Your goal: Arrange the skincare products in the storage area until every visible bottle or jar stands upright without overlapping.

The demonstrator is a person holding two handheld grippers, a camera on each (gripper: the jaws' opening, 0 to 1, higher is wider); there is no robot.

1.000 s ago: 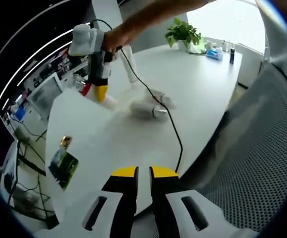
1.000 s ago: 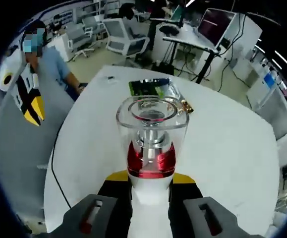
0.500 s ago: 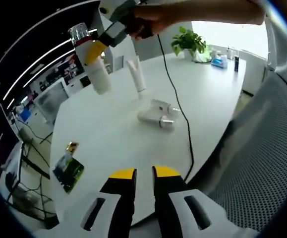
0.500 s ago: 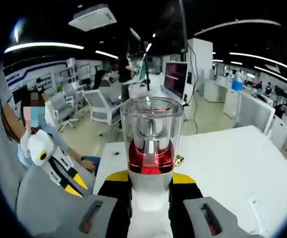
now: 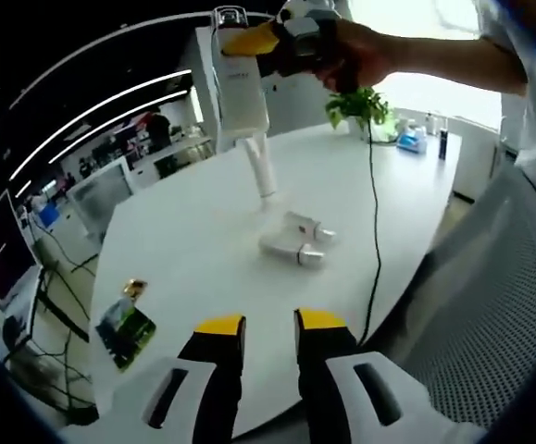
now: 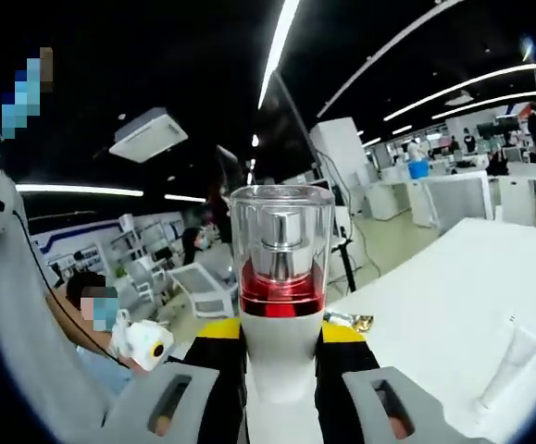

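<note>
I find the white pump bottle (image 6: 281,305) at the centre of the right gripper view, long axis running up the frame, its clear cap and red collar toward the top. The right gripper (image 6: 281,338) is closed on the bottle's white body, a yellow-tipped jaw pressed to each side. In the left gripper view the same bottle (image 5: 240,79) appears at upper centre, held clear above the table, long axis near vertical in frame with the cap uppermost; the right gripper (image 5: 258,42) clasps it near the cap end, and a hand (image 5: 355,55) holds that gripper, a black cable (image 5: 372,203) hanging from it down the frame.

The left gripper view alone gives me the storage surface: a white tube (image 5: 261,166) stands upright just below the held bottle, and two small bottles (image 5: 297,239) lie on their sides, touching or nearly so, at frame centre on the white table (image 5: 193,240). A green packet (image 5: 124,324) lies at lower left, and a potted plant (image 5: 360,106) sits at upper right.

The left gripper (image 5: 260,326) at the bottom of its view has its jaws parted by a narrow gap and holds nothing.

The right gripper view adds a slanted white tube (image 6: 517,356) at lower right, and an office with a seated person (image 6: 96,324) at lower left.
</note>
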